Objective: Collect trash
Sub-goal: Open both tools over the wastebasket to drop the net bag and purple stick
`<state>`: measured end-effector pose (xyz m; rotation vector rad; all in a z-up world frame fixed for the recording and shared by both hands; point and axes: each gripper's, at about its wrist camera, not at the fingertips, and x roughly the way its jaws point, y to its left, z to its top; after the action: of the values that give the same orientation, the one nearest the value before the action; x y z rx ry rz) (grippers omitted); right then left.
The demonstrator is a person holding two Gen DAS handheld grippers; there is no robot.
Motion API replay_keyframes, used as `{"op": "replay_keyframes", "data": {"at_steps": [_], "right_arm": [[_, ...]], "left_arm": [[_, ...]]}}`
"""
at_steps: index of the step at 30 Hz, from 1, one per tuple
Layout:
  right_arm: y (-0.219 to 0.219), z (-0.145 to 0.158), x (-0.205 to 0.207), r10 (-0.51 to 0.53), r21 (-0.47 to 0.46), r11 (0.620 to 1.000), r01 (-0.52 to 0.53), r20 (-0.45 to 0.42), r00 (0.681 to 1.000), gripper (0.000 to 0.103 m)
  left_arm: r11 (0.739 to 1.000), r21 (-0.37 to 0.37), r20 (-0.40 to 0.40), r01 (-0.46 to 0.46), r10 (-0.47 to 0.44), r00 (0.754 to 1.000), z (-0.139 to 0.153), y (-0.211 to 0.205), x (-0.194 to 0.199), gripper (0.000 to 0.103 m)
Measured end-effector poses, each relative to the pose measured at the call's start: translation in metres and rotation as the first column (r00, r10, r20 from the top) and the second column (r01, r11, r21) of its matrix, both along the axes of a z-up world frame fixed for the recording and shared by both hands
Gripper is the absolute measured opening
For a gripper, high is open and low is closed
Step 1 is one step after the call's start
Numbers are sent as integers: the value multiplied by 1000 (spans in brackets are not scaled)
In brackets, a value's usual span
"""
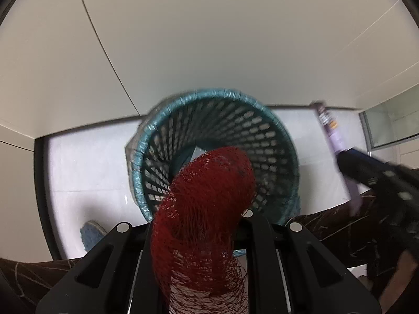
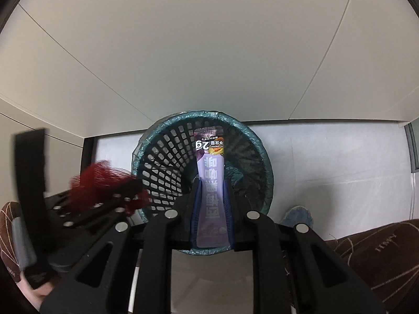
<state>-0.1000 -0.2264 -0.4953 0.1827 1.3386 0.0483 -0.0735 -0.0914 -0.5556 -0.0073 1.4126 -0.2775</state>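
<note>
Fingers of the left gripper [image 1: 199, 238] are clamping a wad of red mesh netting [image 1: 207, 196]; those of the right gripper [image 2: 211, 217] are pinching a purple snack wrapper [image 2: 210, 183] flat between blue pads. Both pieces are hanging over the mouth of the black mesh waste basket [image 2: 167, 157] with its teal liner, on the pale floor. Step in hand, judged: the drop. Next move calls for parting each pair of jaws over the opening. Both grippers are pointing steeply downward, side by side.

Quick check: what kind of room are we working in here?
Likely a home, maybe a bathroom or hallway corner: pale glossy floor tiles, plain cream walls, a lined mesh wastebasket, and a blue slipper.
</note>
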Motion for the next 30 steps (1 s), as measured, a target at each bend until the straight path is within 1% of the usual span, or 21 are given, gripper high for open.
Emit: {"op": "replay_keyframes", "data": {"at_steps": [2, 3, 5, 7, 8, 10, 14, 16, 19, 21, 23, 25, 27, 30], "right_arm": [[-2, 0, -2, 3, -8, 1000, -3, 0, 1000, 16], [-2, -2, -2, 2, -9, 1000, -2, -5, 1000, 16], [-1, -6, -1, 1, -9, 1000, -1, -16, 1000, 16], [1, -10, 2, 3, -9, 1000, -3, -21, 1000, 16], [1, -12, 3, 6, -12, 1000, -6, -24, 1000, 16], [3, -14, 4, 10, -13, 1000, -11, -30, 999, 16], [6, -20, 6, 21, -8, 1000, -21, -43, 999, 16], [6, -23, 7, 21, -6, 1000, -21, -49, 999, 16], [4, -28, 10, 12, 3, 1000, -12, -60, 998, 17], [3, -29, 12, 7, 5, 1000, -7, -64, 998, 17], [3, -32, 13, 7, 6, 1000, -6, -69, 998, 17], [3, -33, 14, 8, 5, 1000, -8, -71, 997, 17], [4, -32, 15, 11, 11, 1000, -11, -70, 998, 17], [10, -33, 18, 32, 12, 999, -31, -69, 997, 17]], "left_arm": [[1000, -7, -23, -13, 13, 1000, -9, 2, 2, 16], [1000, -20, -30, -17, 17, 999, -9, 3, 4, 21], [999, -38, -17, -22, 21, 1000, -7, 5, 6, 32], [999, -36, 6, -18, 18, 1000, -3, 5, 6, 38], [999, -32, 10, -17, 17, 1000, -8, 3, 7, 40], [999, -31, 3, -20, 20, 1000, -11, 2, 7, 42], [998, -33, -17, -60, 60, 998, -13, 10, 10, 53], [996, -43, -17, -81, 80, 997, -13, 14, 13, 56], [994, -65, -24, -87, 86, 996, -13, 16, 14, 62], [995, -65, -26, -78, 77, 997, -13, 14, 14, 63], [995, -58, -25, -79, 77, 997, -12, 14, 14, 66], [994, -57, -20, -91, 90, 996, -10, 17, 15, 68], [993, -41, -3, -108, 108, 994, -6, 22, 17, 71], [990, -23, 23, -137, 138, 990, -1, 32, 20, 77]]}}
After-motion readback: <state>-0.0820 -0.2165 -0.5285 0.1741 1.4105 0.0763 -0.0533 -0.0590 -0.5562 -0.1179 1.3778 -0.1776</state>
